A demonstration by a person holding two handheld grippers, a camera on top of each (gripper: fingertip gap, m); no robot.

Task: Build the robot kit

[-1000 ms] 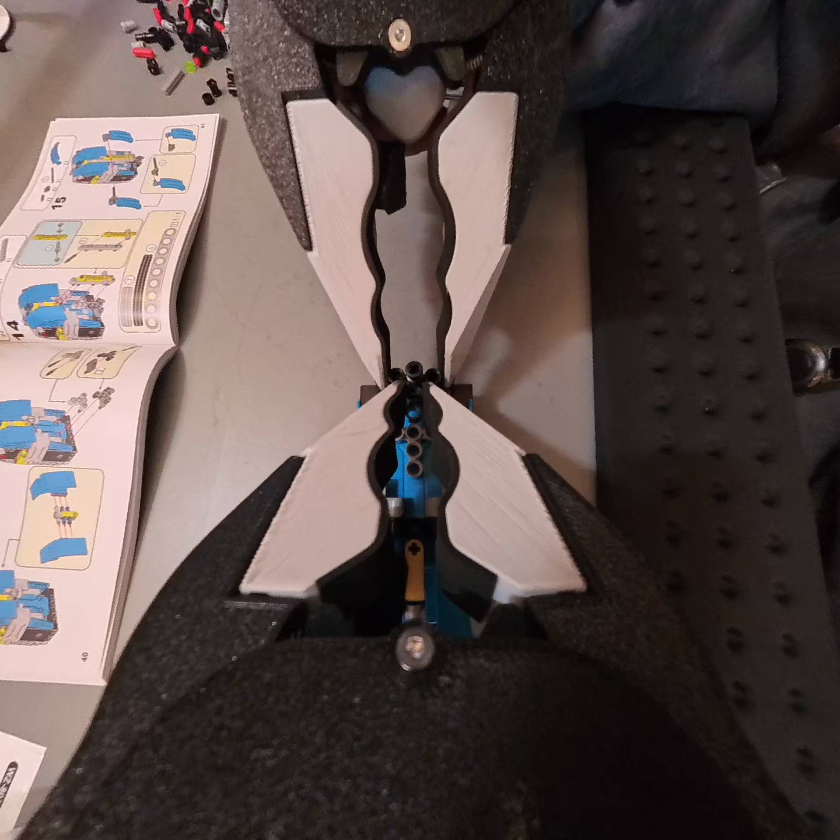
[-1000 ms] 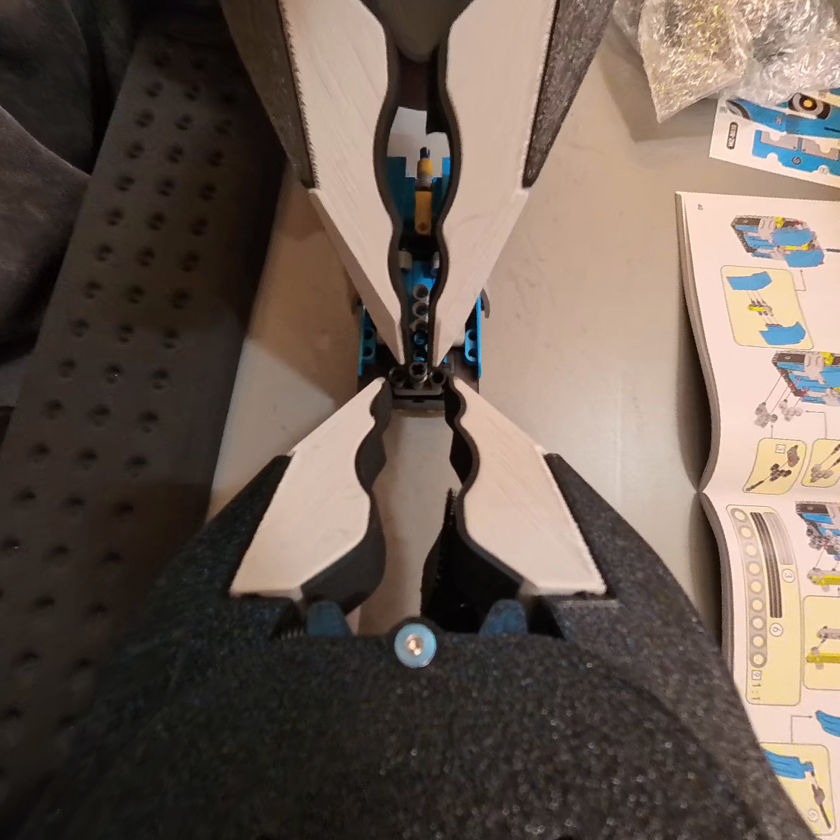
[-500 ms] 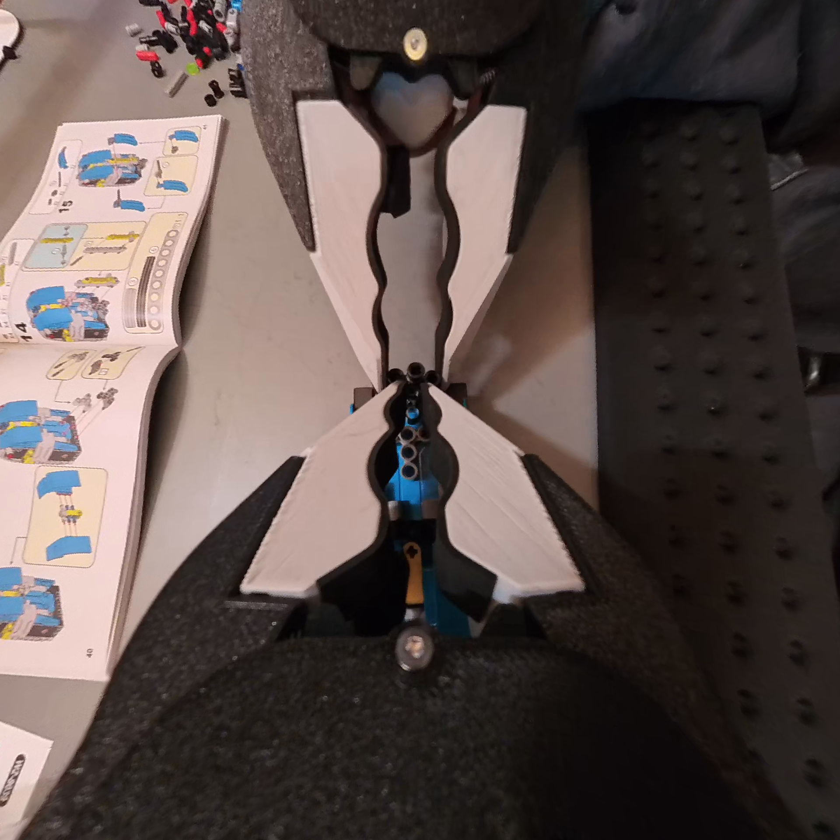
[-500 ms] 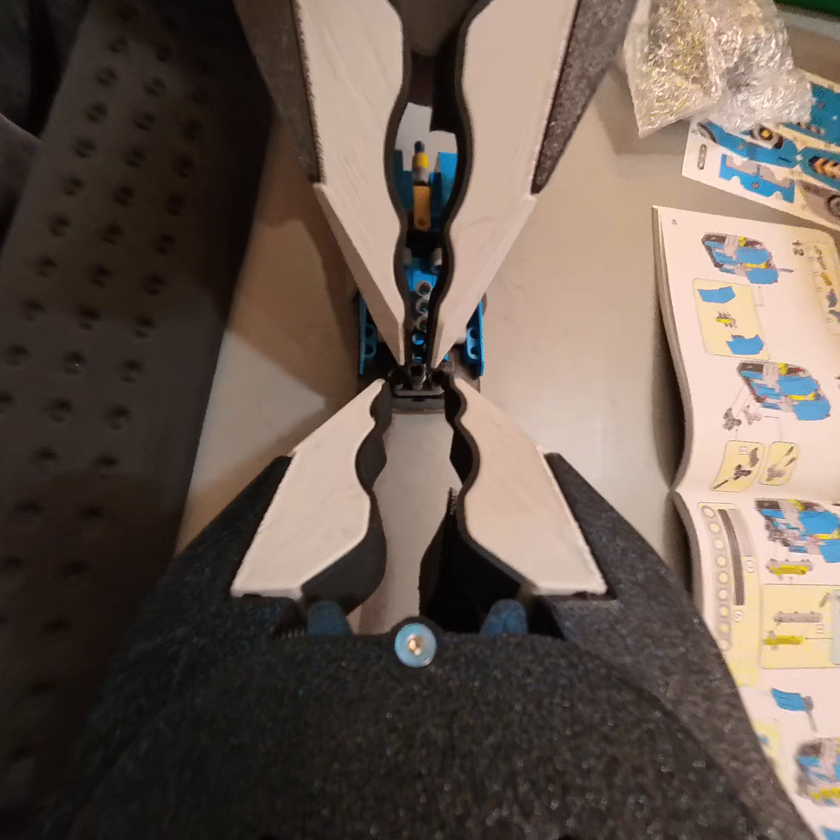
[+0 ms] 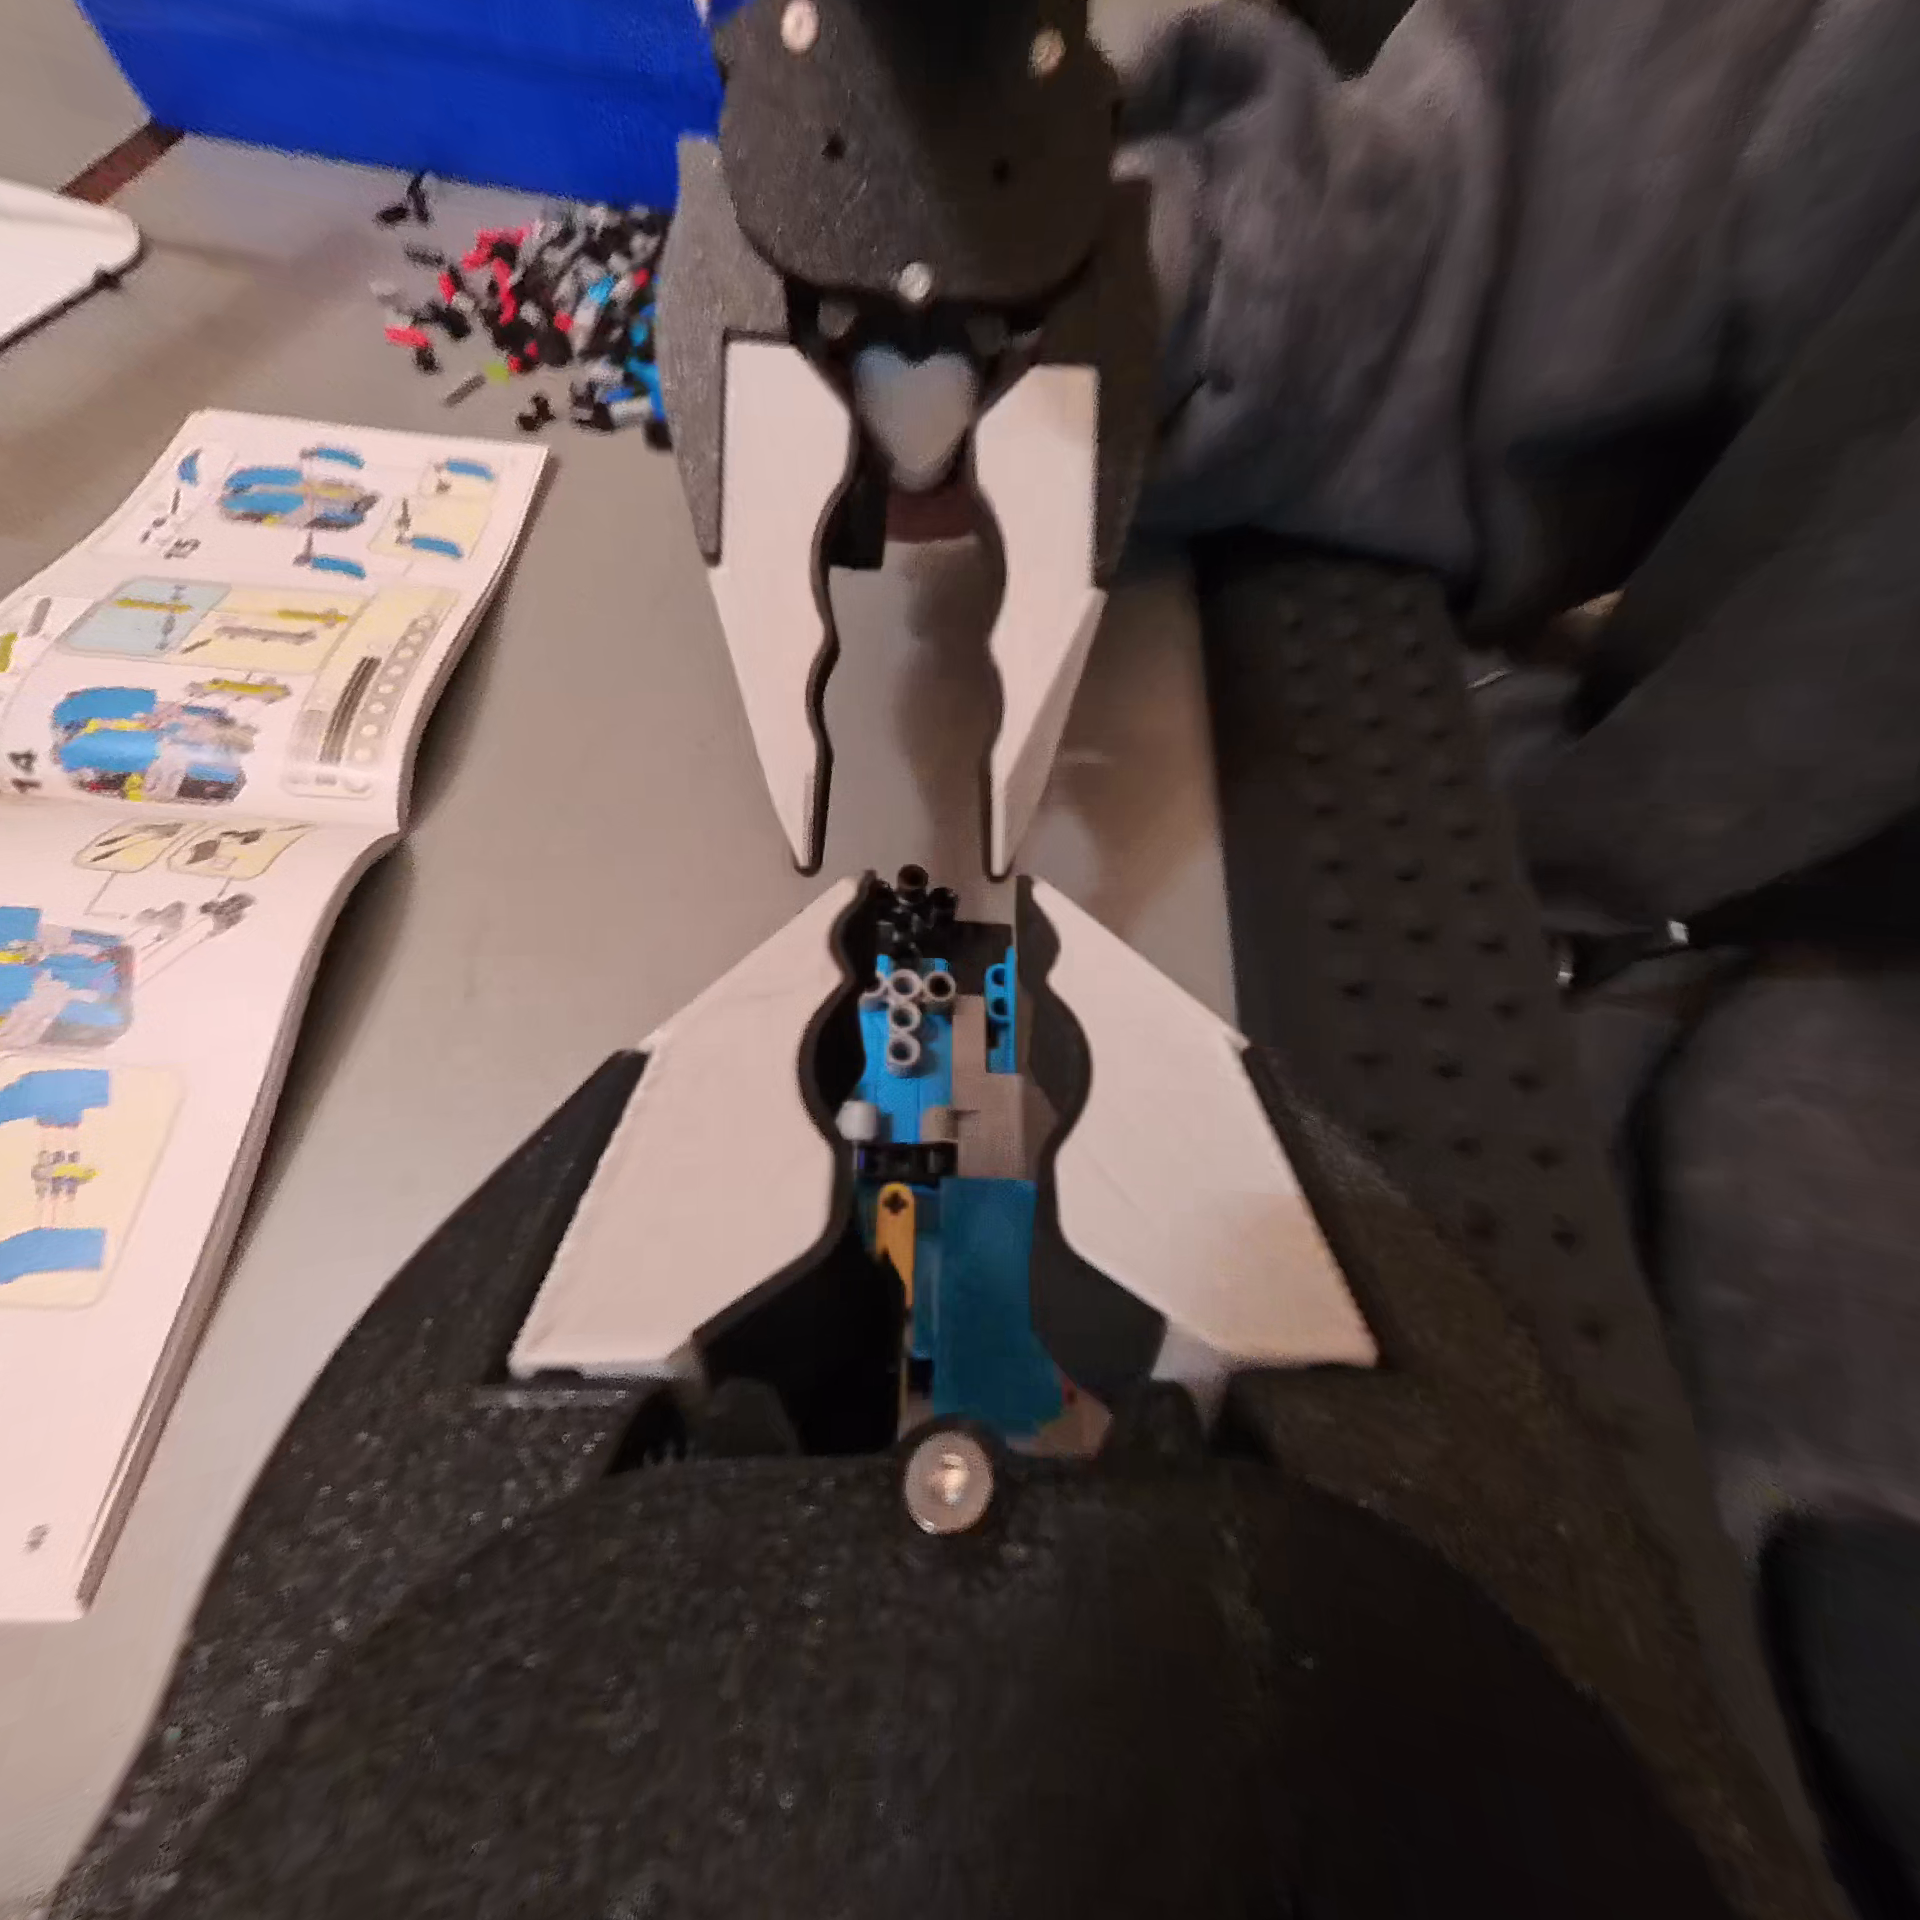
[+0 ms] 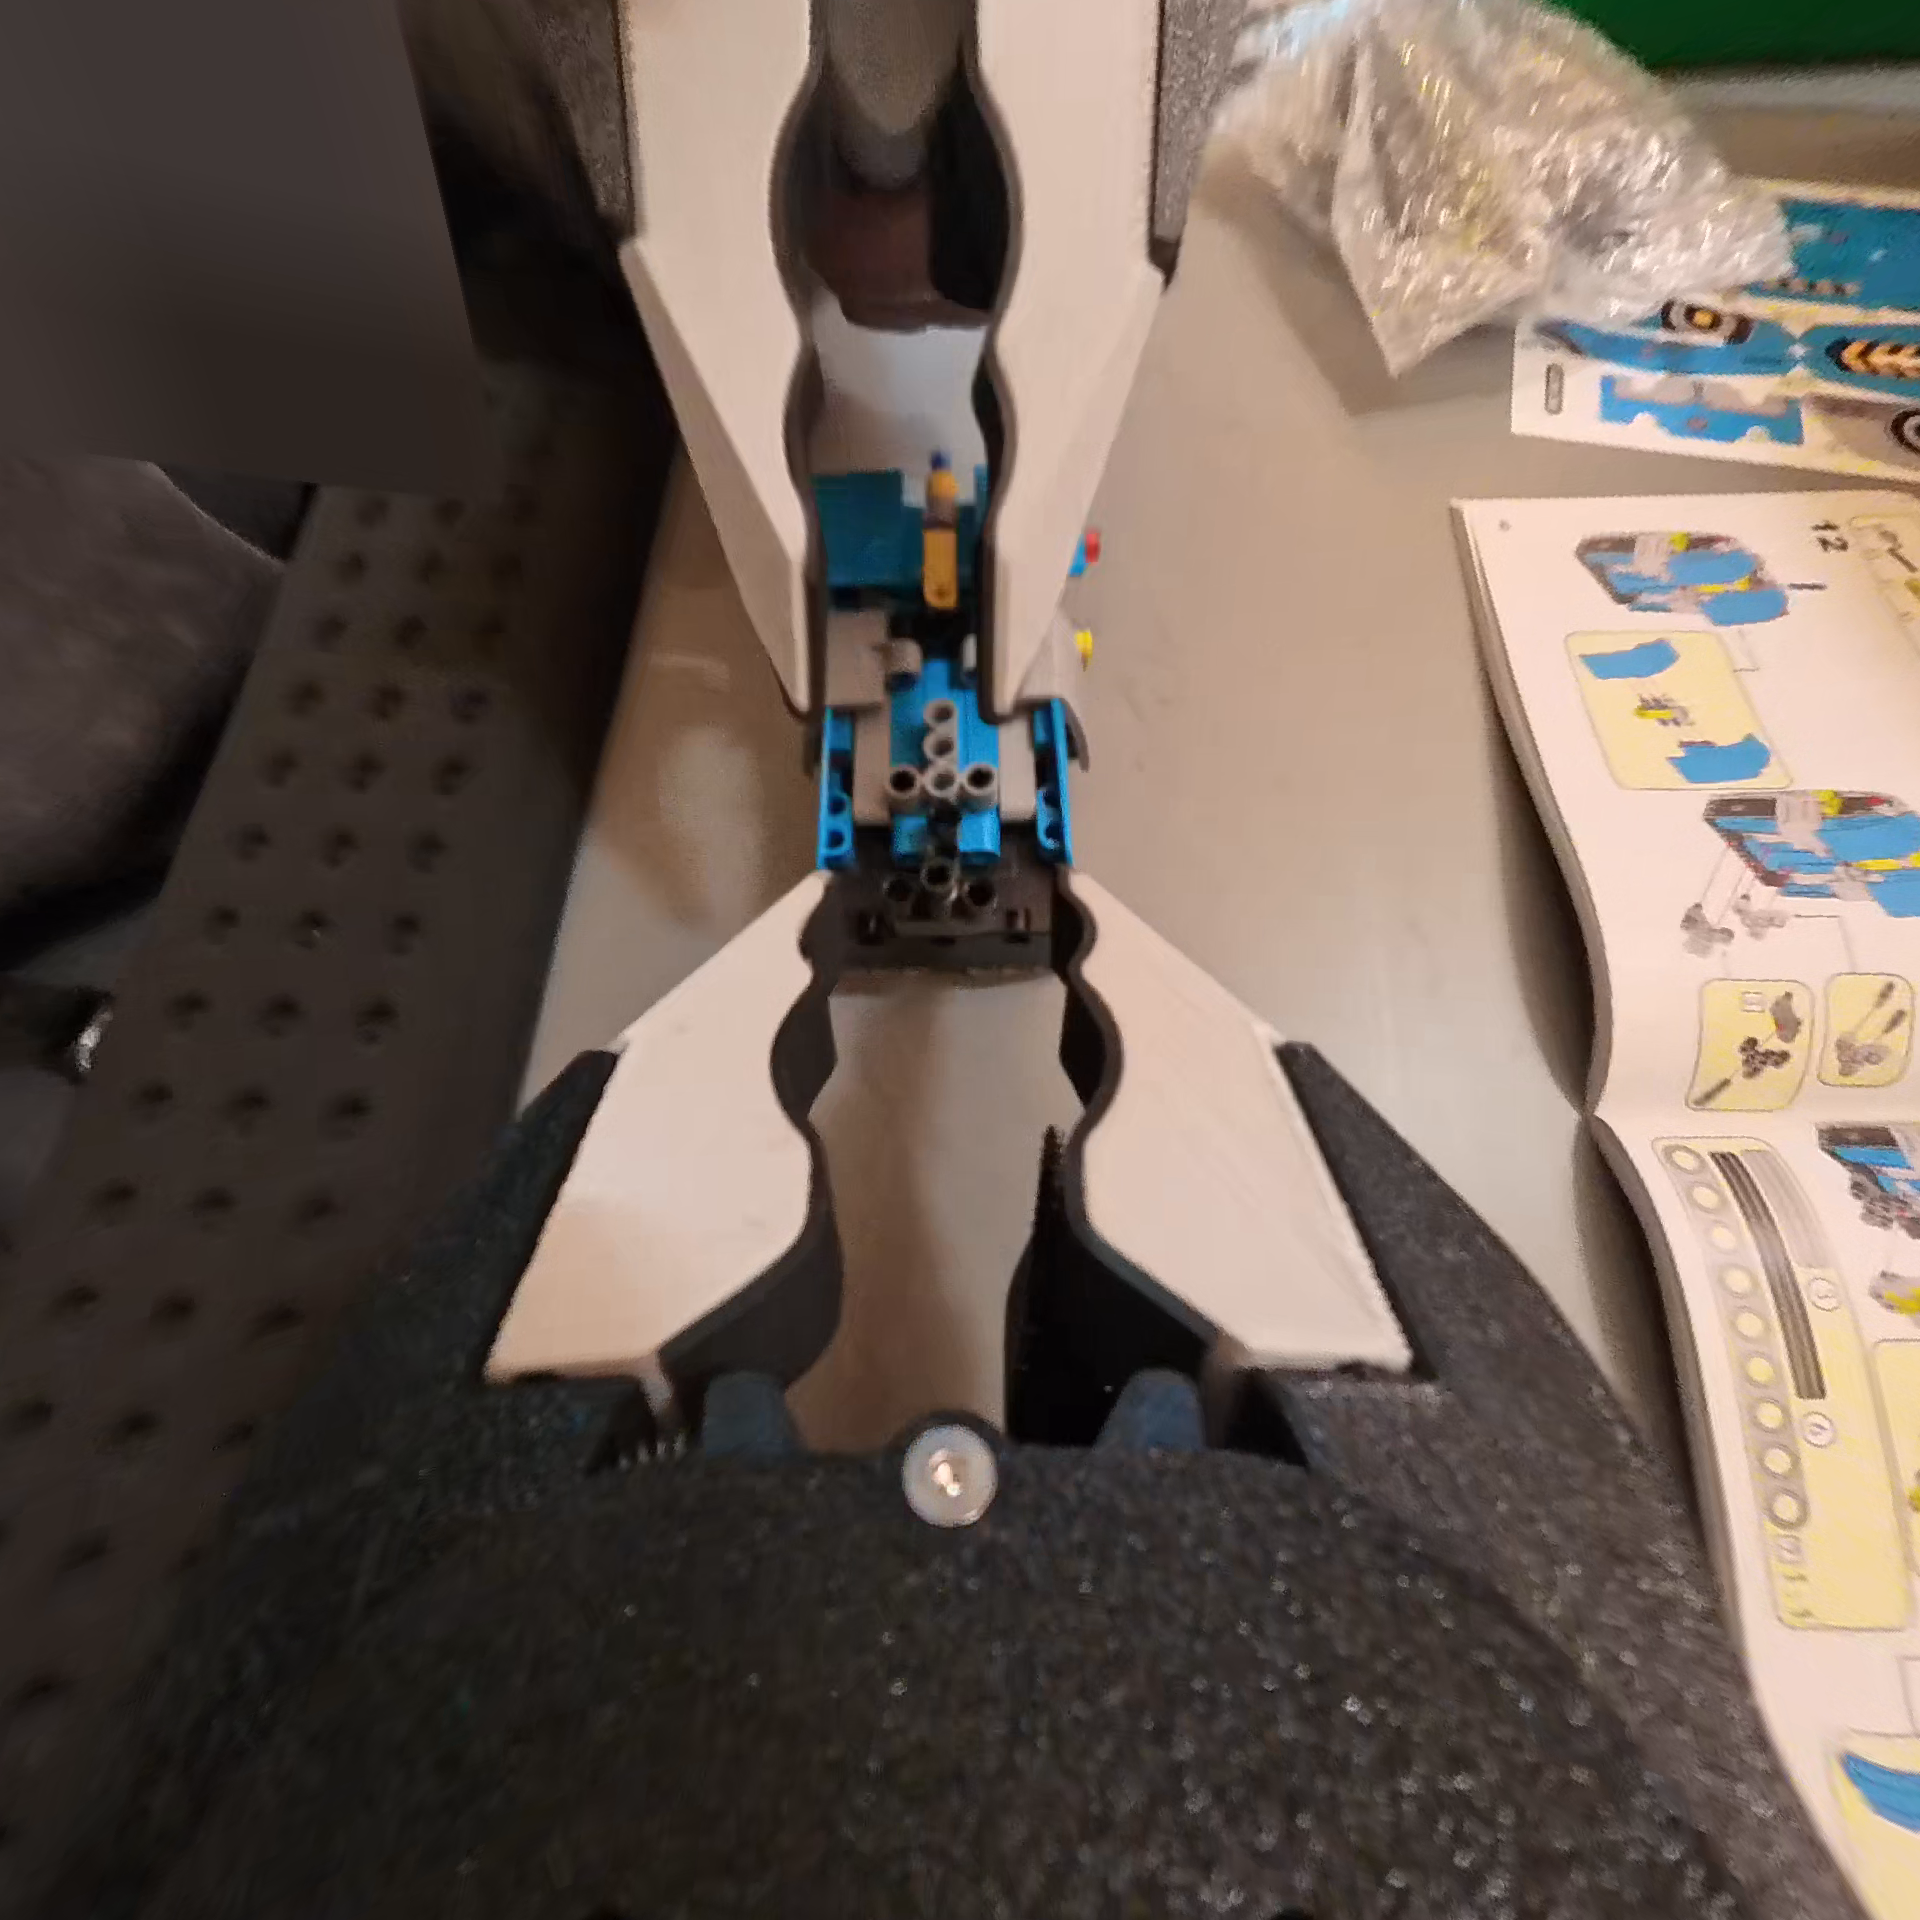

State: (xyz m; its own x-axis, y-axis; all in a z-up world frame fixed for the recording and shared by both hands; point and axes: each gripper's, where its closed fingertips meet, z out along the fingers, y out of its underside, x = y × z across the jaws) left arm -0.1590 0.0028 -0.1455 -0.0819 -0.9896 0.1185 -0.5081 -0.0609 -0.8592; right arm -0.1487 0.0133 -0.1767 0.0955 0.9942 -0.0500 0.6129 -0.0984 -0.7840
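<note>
Blue, grey and black, a small brick model (image 5: 914,1049) lies on the grey bench (image 5: 582,935) between two hand-held grippers that meet nose to nose. The left gripper (image 5: 940,891) straddles the model's middle. Its white fingers (image 5: 717,1143) are parted to a narrow gap, with a dark sliver showing between the model and the finger on the 9 o'clock side. A yellow piece and a blue panel sit deep in the throat between the fingers.

In the right wrist view, the right gripper (image 6: 937,909) has its fingers (image 6: 686,1174) spread somewhat wider. Their tips flank the model's black end, where a cluster of black pin holes faces up. Only bare bench shows between them farther back. In the left wrist view those tips appear just clear of the model.

An open instruction booklet (image 5: 208,831) lies at 9 o'clock of the left gripper, with a scatter of loose small parts (image 5: 530,301) at 11 o'clock before a blue box (image 5: 416,83). At 3 o'clock runs a black perforated mat (image 5: 1382,935). From the right gripper, a crumpled clear bag (image 6: 1475,177) and a sticker sheet (image 6: 1714,353) lie at 1 o'clock.
</note>
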